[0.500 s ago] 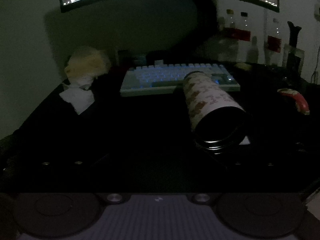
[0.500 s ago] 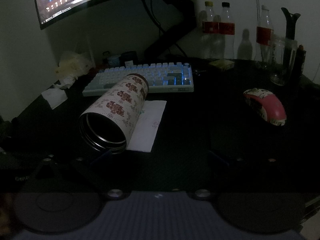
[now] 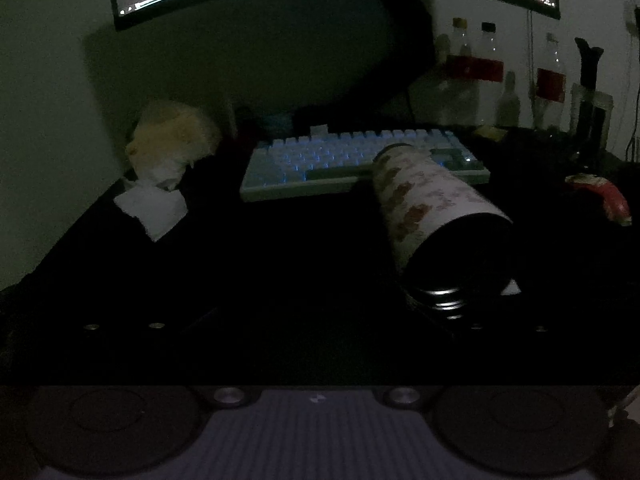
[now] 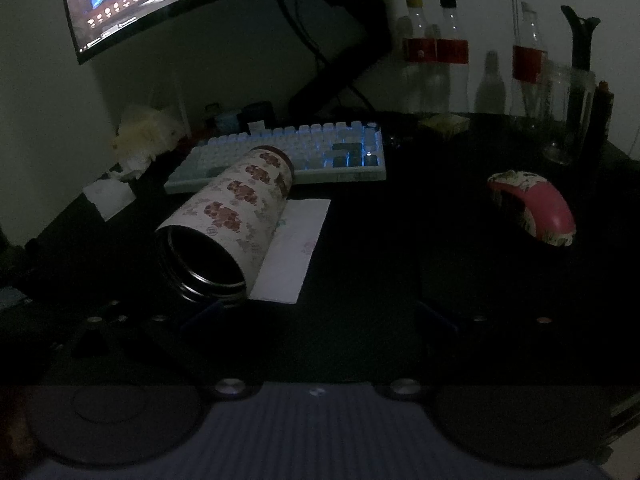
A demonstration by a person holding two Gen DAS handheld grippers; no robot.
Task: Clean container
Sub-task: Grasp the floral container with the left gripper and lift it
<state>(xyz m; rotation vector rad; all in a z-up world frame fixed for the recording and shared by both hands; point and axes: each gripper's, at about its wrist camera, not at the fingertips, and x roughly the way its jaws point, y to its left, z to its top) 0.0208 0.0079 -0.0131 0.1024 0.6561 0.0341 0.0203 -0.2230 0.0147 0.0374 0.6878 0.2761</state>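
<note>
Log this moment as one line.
floral canister: on side, mouth open | tissue: flat beside it | left gripper: open, empty | right gripper: open, empty

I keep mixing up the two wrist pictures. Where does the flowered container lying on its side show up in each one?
Left wrist: the container lies right of centre, its open mouth toward the camera at lower right.
Right wrist: the container lies left of centre, mouth at lower left, resting on a white napkin.
Shared landmark: the backlit keyboard just behind its closed end.
</note>
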